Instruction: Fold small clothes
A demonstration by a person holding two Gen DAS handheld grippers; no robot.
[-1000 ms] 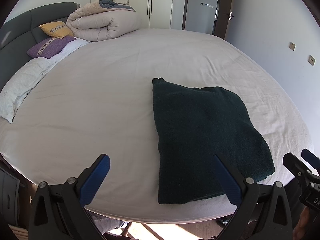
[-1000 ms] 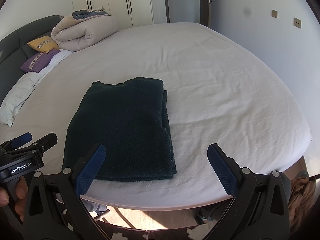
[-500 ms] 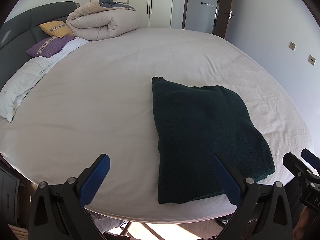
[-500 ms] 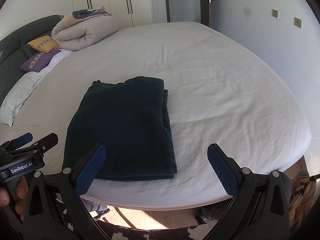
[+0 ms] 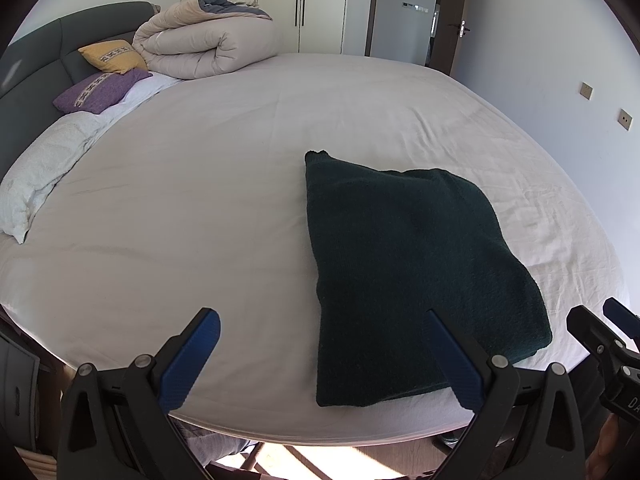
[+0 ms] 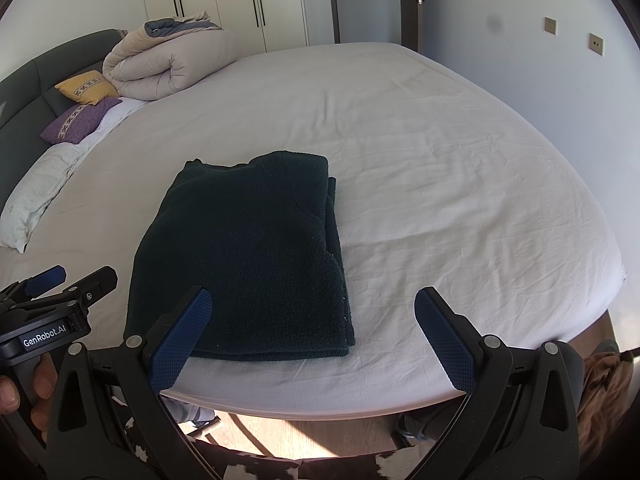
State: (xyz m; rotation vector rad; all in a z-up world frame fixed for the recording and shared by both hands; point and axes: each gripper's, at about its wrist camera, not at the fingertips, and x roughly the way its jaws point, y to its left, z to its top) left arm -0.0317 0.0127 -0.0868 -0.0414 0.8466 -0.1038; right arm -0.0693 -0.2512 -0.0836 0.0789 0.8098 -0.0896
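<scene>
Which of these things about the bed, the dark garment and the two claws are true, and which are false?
1. The dark green garment lies folded on the white bed sheet. True.
2. The right claw is clamped on the garment. False: it is open and holds nothing.
3. A rolled-up duvet sits at the head of the bed. True.
4. The left claw is shut. False: its fingers are spread wide.
5. A yellow cushion and a purple cushion lie by the headboard. True.
</scene>
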